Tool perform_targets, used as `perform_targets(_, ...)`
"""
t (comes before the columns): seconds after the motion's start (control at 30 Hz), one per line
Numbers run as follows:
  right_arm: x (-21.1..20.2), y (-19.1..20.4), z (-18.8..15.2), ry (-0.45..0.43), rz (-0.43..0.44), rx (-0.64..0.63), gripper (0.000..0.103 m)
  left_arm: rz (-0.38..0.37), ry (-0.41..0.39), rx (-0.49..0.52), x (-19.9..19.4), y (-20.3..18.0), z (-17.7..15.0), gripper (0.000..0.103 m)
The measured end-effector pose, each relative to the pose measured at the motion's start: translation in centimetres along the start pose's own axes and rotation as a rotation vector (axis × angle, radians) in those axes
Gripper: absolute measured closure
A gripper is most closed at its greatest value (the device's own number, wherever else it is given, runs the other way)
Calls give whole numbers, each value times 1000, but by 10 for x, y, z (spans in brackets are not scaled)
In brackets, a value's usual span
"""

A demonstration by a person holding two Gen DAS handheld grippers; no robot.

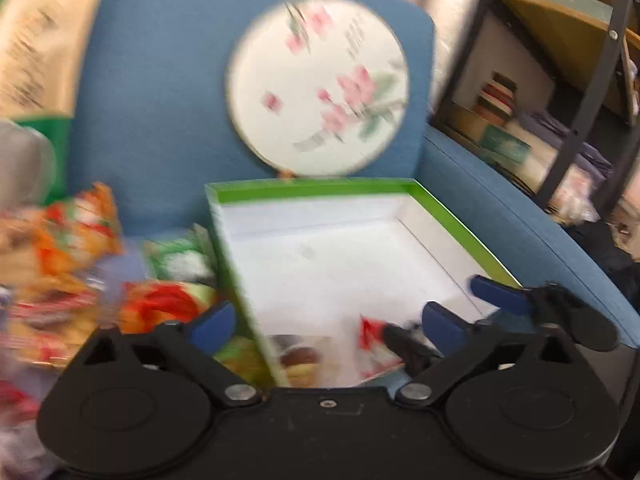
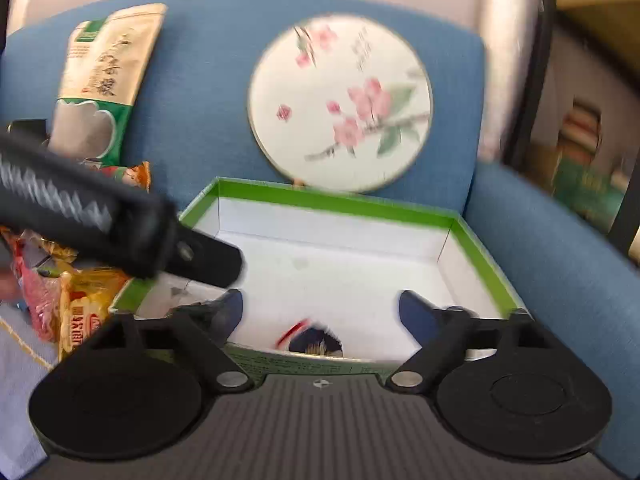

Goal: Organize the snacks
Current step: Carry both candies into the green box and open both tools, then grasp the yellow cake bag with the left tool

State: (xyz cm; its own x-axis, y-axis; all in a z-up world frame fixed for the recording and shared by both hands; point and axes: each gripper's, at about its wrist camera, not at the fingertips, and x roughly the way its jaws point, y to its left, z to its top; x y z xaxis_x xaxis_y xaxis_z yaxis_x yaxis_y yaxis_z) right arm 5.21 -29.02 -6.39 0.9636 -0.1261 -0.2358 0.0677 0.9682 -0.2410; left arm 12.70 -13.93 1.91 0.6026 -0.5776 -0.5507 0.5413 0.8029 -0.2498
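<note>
Two grippers, you said. What were they holding?

Nothing. The left gripper [image 1: 326, 320] and the right gripper [image 2: 322, 304] both had their blue-padded jaws spread wide with only air between the pads. A person held them side by side over the near end of a shallow white box with a green rim [image 2: 476, 240].

Where was the box?

It sat open on the seat of a blue armchair [image 2: 200, 100]. A round fan painted with pink blossoms [image 2: 340, 104] leaned on the backrest just behind it. A few packets lay at the near end of the box, just below the fingertips. One was a red-and-white packet [image 1: 372, 344] and one was dark blue [image 2: 316, 340]. The rest of the box floor was bare.

And the snacks still to be sorted?

They were all on one side. A loose heap of orange, red and yellow snack packets [image 1: 72, 280] lay on the seat left of the box, against its left wall. The left gripper hung just beside that heap, while the right gripper stood over the box with the box wall and the other tool between it and the heap. I judged the left hand the nearer one, needing a sideways reach to the left.
</note>
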Motion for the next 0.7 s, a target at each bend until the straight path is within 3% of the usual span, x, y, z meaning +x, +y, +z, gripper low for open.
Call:
perform_targets(0.13, -27, 6, 3, -54, 22, 26, 0, 53, -88, -31, -59, 14, -4, 0)
perform_targets(0.23, -41, 17, 8, -71, 104, 42, 0, 138, -73, -83, -97, 26, -17, 0)
perform_targets(0.33, -55, 32, 5, -78, 214, 96, 0, 162, -56, -88, -129, 37, -37, 0)
perform_targets(0.47, -59, 53, -14, 6, 400, 159, 0, 175, -23, -119, -165, 56, -69, 0)
perform_targets(0.6, -58, 76, -23, 77, 491, 124, 0, 188, -10, -193, -192, 75, -97, 0)
perform_targets(0.7, -63, 84, -25, 106, 644, 194, 0, 211, 12, -238, -200, 88, -109, 0)
